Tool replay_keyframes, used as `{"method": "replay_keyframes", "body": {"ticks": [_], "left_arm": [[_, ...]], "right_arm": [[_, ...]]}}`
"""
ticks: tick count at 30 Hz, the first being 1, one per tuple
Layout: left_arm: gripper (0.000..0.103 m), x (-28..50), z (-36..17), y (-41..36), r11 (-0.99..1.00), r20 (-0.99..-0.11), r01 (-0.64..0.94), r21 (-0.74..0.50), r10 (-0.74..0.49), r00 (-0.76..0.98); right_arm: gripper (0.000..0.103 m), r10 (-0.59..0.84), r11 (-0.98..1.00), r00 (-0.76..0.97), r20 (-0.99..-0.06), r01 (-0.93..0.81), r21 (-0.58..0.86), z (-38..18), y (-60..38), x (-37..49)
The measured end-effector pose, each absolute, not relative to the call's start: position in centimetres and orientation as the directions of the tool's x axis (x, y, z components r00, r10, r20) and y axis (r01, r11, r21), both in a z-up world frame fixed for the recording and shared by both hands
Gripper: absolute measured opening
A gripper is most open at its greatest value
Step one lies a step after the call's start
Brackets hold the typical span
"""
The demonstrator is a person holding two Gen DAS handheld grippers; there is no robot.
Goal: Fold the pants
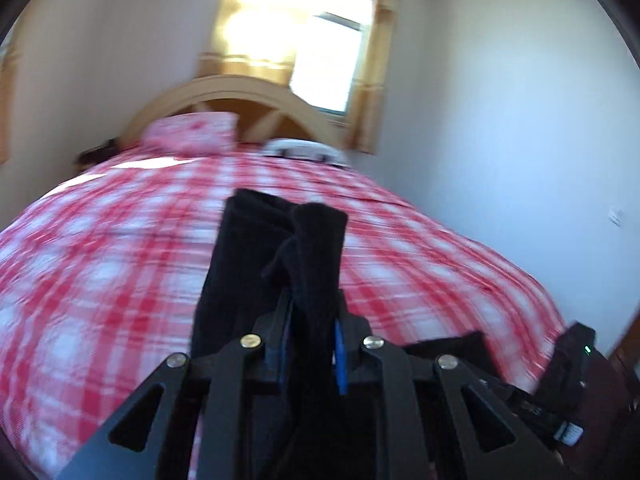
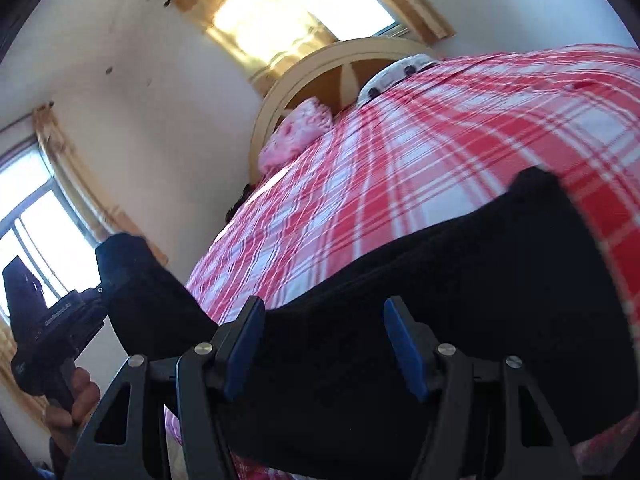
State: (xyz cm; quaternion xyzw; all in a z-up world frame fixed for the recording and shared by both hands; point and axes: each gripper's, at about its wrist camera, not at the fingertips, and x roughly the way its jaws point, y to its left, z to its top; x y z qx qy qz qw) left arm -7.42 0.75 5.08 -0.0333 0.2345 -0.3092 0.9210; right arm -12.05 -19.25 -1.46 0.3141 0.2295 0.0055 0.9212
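Pale lettering on the left claw's body (image 2: 60,320) is too blurred to read.

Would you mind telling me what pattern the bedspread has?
The bedspread is a red-and-white plaid check, clearest in the left wrist view.

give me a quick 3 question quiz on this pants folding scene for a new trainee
1. True or false: the left gripper is shut on the black pants.
2. Multiple choice: what covers the bed under the pants?
A. a plain blue sheet
B. a red and white checked cover
C. a grey towel
3. Short answer: how do the right gripper's jaws stand?

Key
1. True: black cloth is pinched between its blue pads.
2. B
3. Apart, with the pants lying between the pads; whether the pads press on the cloth cannot be told.
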Motion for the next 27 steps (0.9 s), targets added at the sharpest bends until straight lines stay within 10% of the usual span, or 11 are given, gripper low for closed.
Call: {"method": "replay_keyframes", "body": {"ticks": [15, 21, 27], "left_arm": [[0.022, -11.5, -4.3, -10.9, 0.573, -0.607, 0.819, -0.034, -0.663, 0.439], [0.063, -11.4, -1.5, -8.5, 0.577, -0.638, 0.81, -0.105, -0.664, 0.39], [0.078, -8.8, 0.8, -2.1, 0.728, -0.581, 0.675, -0.121, -0.603, 0.547]], "right_arm": [[0.064, 0.059, 0.721, 0.925, -0.375, 0.22, 0.657, -1.6, -24.9, -17.6], [0.064, 0.202, 0.683, 0.926, -0.318, 0.099, 0.724, -1.6, -24.6, -16.9], [0.064, 0.289, 0.6, 0.902, -0.321, 0.091, 0.795, -3.0, -25.1, -15.8]]}}
